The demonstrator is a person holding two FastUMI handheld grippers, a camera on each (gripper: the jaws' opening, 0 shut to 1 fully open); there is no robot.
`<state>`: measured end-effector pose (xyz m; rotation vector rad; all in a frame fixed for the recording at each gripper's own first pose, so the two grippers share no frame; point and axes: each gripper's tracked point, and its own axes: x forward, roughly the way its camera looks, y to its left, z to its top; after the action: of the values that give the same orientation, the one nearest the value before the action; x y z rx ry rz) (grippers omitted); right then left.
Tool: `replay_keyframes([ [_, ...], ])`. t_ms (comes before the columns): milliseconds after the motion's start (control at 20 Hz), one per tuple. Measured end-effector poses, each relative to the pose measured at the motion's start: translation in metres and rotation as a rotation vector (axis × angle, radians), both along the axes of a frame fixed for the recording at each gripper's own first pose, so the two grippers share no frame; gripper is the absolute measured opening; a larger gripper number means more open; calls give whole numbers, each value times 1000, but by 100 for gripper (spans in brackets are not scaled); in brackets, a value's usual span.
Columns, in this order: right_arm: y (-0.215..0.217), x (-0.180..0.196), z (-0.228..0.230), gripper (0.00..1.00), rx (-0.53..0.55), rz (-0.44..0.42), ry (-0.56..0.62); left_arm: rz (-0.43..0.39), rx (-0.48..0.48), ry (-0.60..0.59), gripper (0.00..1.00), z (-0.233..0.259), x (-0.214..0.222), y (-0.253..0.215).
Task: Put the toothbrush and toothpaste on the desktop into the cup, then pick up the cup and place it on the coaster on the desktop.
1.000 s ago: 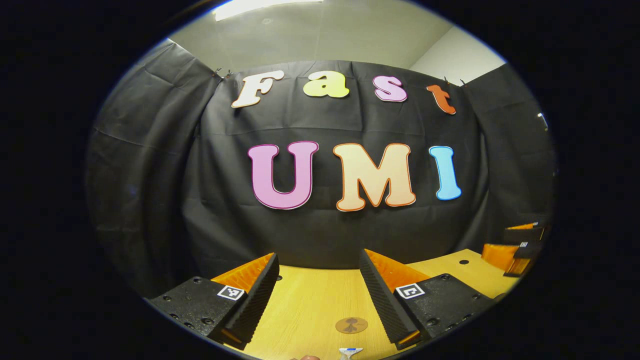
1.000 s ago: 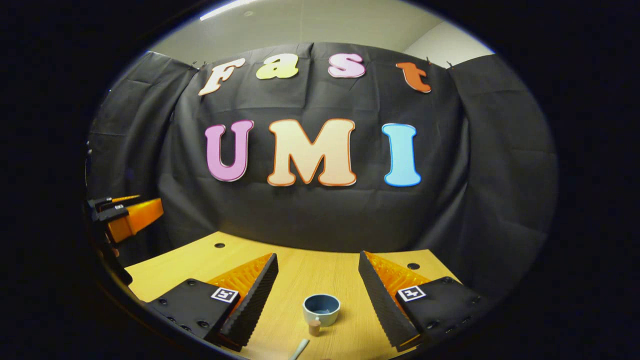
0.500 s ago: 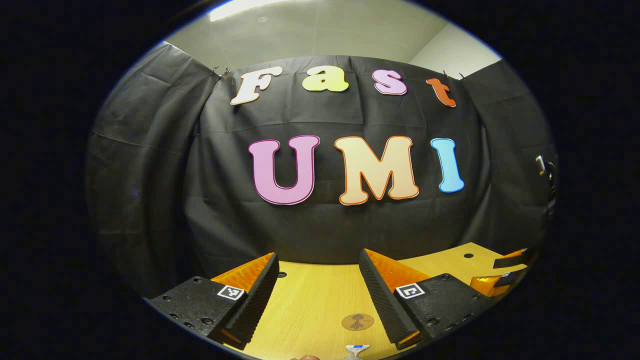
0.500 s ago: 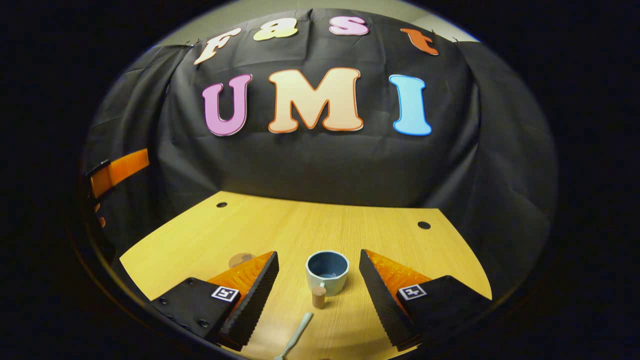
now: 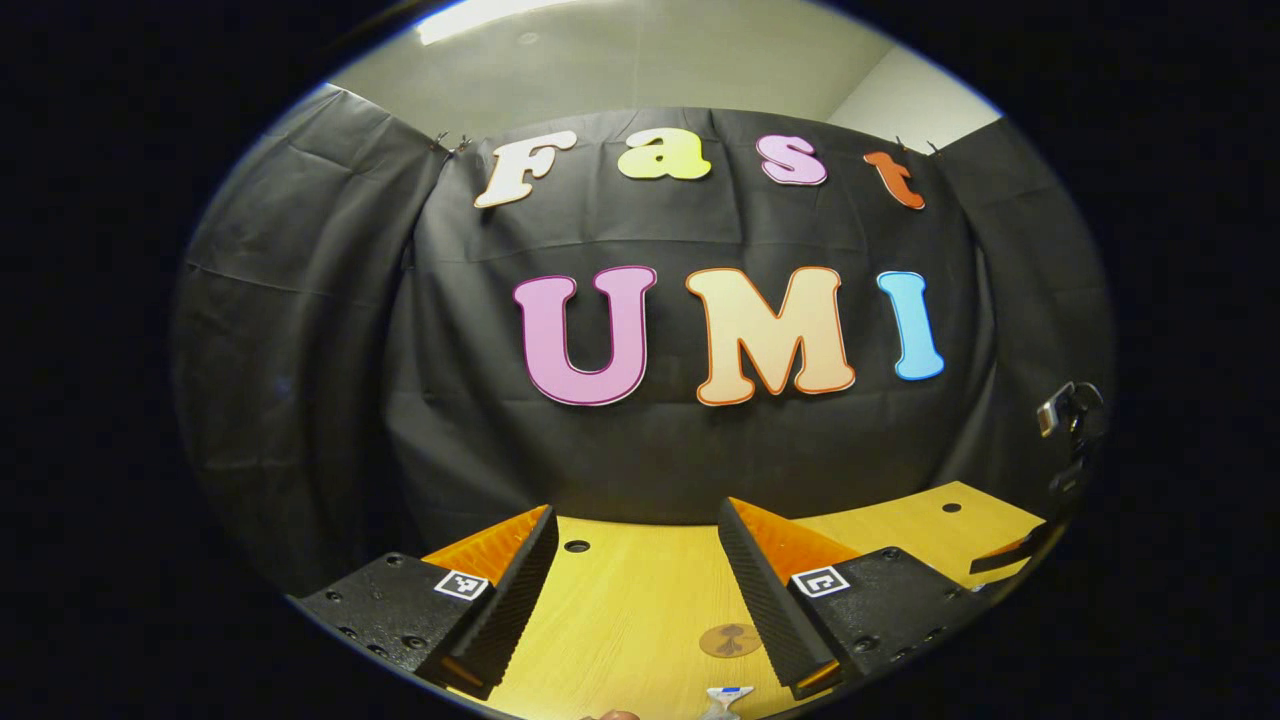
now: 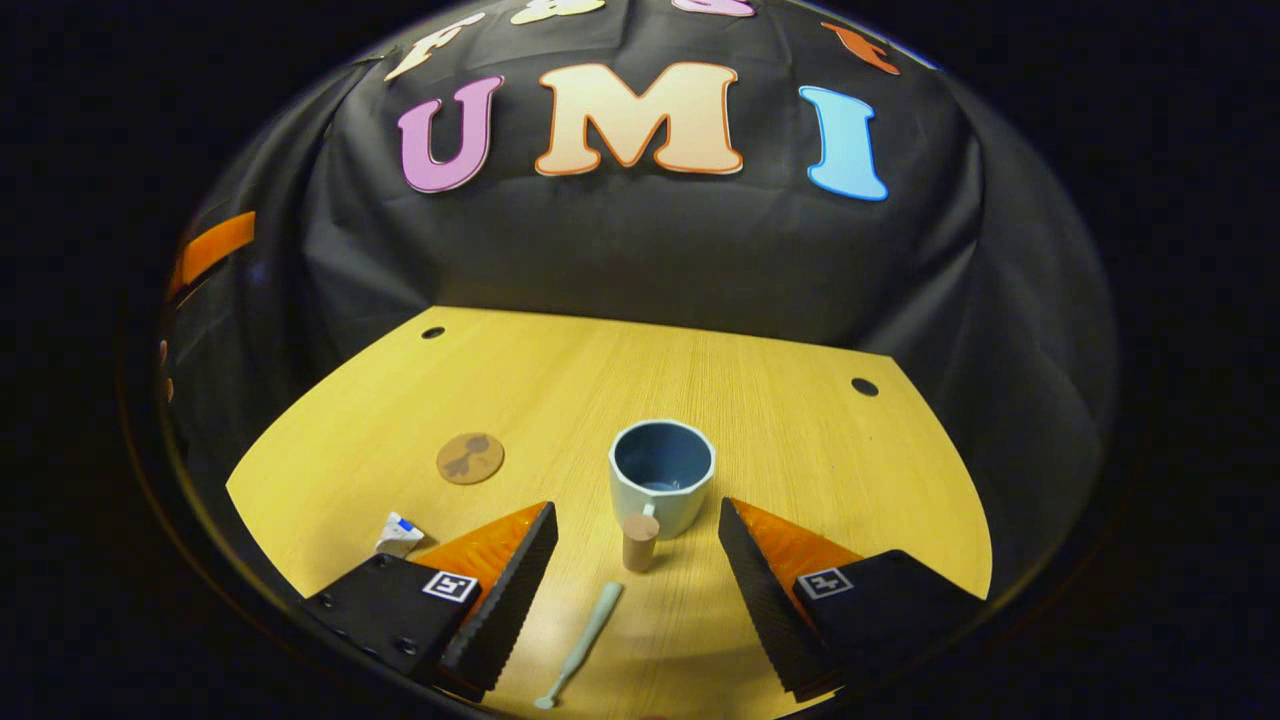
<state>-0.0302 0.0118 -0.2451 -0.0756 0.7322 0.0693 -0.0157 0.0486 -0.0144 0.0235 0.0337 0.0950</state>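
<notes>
Two tools are observed, both with fingers spread apart and gripping nothing. Right tool (image 6: 636, 590) hovers above the counter (image 6: 800, 440). Nearest, between its fingers, lies the toothbrush (image 6: 583, 645), long axis running near-left to far-right, far end pointing toward the cup (image 6: 661, 475). Cup stands upright, mouth up, with a brown handle (image 6: 639, 541) on its near side. Toothpaste (image 6: 398, 534) lies left, partly behind the left finger. Coaster (image 6: 470, 458) lies flat farther left. Left tool (image 5: 636, 590) hovers with the coaster (image 5: 730, 640) between its fingers.

One cup (image 6: 661, 474), one toothbrush (image 6: 580, 645), one toothpaste (image 6: 398, 533), one coaster (image 6: 470, 458).
</notes>
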Motion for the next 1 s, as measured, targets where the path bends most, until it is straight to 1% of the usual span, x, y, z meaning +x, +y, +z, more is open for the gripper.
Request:
replay_keyframes([
  [100, 0, -12, -22, 100, 3, -8, 91, 10, -3, 5, 93, -2, -1, 3],
  [200, -1, -19, -39, 100, 5, -14, 156, 19, -1, 10, 93, -4, -1, 7],
  [550, -2, -34, -75, 100, -26, -4, 278, 43, -2, 31, 94, -12, -3, 18],
  [700, -2, -43, -92, 100, -62, 9, 348, 49, -2, 43, 94, -15, -2, 21],
  [1000, 0, -53, -111, 100, -79, 9, 431, 58, 0, 60, 94, -22, -5, 28],
])
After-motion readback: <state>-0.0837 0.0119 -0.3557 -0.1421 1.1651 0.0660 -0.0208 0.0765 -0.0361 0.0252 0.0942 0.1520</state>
